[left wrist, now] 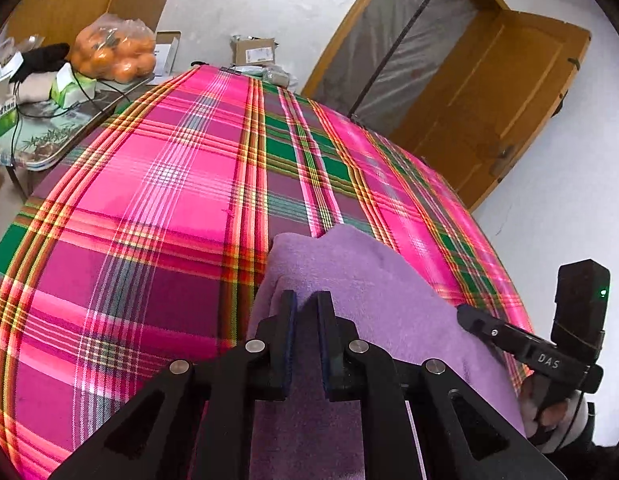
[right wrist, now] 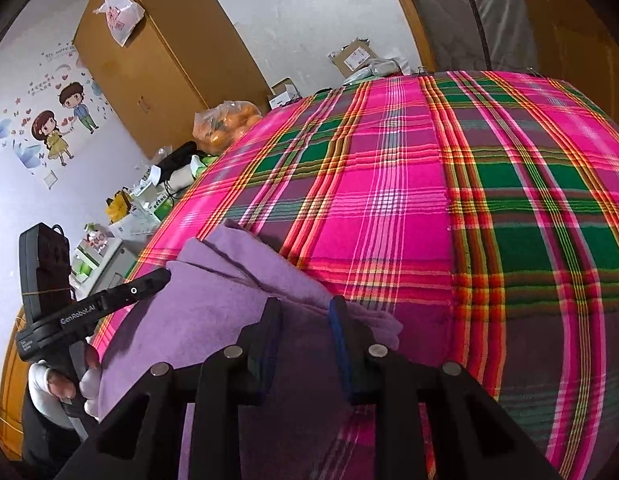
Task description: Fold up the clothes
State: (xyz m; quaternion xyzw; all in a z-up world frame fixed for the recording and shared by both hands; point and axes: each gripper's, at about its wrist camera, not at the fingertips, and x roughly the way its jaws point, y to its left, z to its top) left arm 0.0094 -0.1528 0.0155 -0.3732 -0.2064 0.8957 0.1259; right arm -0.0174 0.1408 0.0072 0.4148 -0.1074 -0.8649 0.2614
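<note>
Folding a lilac garment [left wrist: 373,280] on a bed spread with a pink-and-green plaid sheet [left wrist: 157,184], close to the sheet's near edge and toward its near corner. Gripping one end with the left gripper [left wrist: 306,304], jaws drawn narrow on a pinch of the soft cloth; clamping the other end with the right gripper [right wrist: 305,312], jaws set about half apart with a thicker bunch of layers between them. Lying already doubled, folds stacked along the far side of the lilac garment, well apart from the sheet's far edge. Judging by the lie of the cloth, carrying out a later fold rather than the first spread, with both ends held at once. Calling next, most likely, for lifting one held end over toward the other, keeping the edges matched and the layers from slipping, then letting go only once the cloth lies flat. Standing beyond the bed, a cluttered side table [left wrist: 49,148] with a bag of oranges [left wrist: 113,50].
</note>
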